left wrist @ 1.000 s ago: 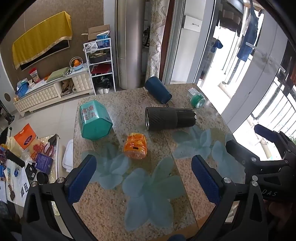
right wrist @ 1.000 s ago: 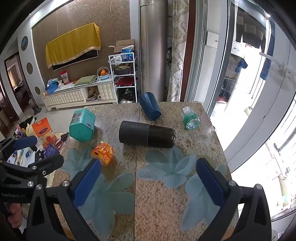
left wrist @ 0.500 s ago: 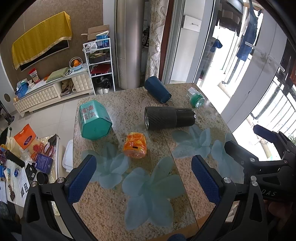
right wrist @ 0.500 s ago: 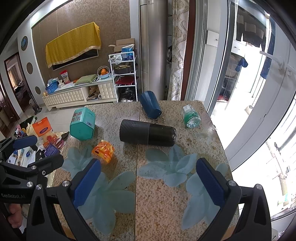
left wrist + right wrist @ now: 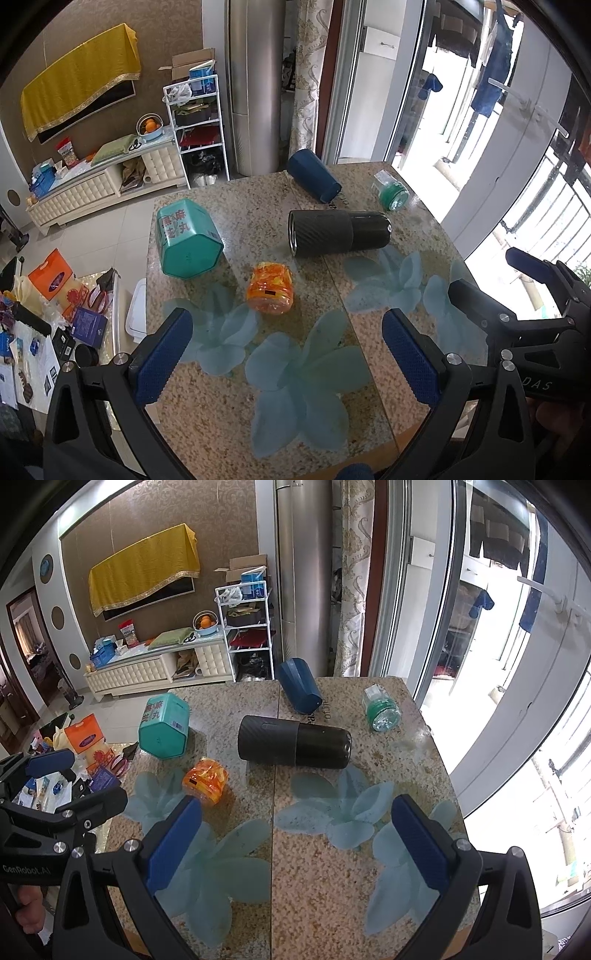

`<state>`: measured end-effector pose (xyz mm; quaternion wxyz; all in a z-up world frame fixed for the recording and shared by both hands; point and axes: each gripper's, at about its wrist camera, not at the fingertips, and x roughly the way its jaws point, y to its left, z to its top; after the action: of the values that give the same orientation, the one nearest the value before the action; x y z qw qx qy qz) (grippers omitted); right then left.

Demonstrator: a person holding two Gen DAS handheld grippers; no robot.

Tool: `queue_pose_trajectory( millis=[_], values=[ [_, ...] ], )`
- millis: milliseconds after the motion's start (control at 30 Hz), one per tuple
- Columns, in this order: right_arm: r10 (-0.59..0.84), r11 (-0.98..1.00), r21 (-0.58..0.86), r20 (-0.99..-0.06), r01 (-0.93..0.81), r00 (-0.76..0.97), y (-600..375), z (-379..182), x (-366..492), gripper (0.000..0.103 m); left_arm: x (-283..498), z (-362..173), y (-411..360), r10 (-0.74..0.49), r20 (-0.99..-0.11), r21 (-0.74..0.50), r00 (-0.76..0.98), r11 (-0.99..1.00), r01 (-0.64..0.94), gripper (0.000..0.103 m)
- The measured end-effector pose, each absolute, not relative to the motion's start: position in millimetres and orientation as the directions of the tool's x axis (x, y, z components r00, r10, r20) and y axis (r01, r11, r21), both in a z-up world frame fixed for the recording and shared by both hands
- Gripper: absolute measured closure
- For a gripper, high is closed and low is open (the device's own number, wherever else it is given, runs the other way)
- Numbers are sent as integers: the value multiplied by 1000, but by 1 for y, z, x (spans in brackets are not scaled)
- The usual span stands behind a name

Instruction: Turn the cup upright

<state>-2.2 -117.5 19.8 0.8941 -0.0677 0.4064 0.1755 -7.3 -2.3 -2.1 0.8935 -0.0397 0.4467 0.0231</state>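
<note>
A black cup [image 5: 338, 233] lies on its side in the middle of the stone table, its open mouth to the left; it also shows in the right wrist view [image 5: 293, 746]. A dark blue cup [image 5: 314, 181] lies on its side behind it, also in the right wrist view [image 5: 299, 690]. My left gripper [image 5: 286, 356] is open and empty above the table's near part. My right gripper [image 5: 297, 843] is open and empty too, to the right of the left one. Both stand well short of the cups.
A teal hexagonal box [image 5: 188, 236], an orange jar [image 5: 270, 287] and a green-capped clear jar [image 5: 390, 191] lie on the table [image 5: 258, 406]. The table's right edge runs along a glass door. The floor at left holds bags and clutter.
Both grippers have crept slightly forward toward the cups. Nothing on the table has moved.
</note>
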Motion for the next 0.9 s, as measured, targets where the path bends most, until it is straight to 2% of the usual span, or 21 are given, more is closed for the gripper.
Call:
queue_pose_trajectory(
  millis=[433, 900],
  values=[
    [266, 926, 33, -764, -376, 588, -116, 15, 2, 0, 4, -9, 5, 32, -827, -24, 561, 996, -92, 0],
    [290, 915, 82, -816, -395, 501, -125, -4, 16, 0, 51, -40, 4, 62, -887, 27, 457, 996, -83, 0]
  ],
)
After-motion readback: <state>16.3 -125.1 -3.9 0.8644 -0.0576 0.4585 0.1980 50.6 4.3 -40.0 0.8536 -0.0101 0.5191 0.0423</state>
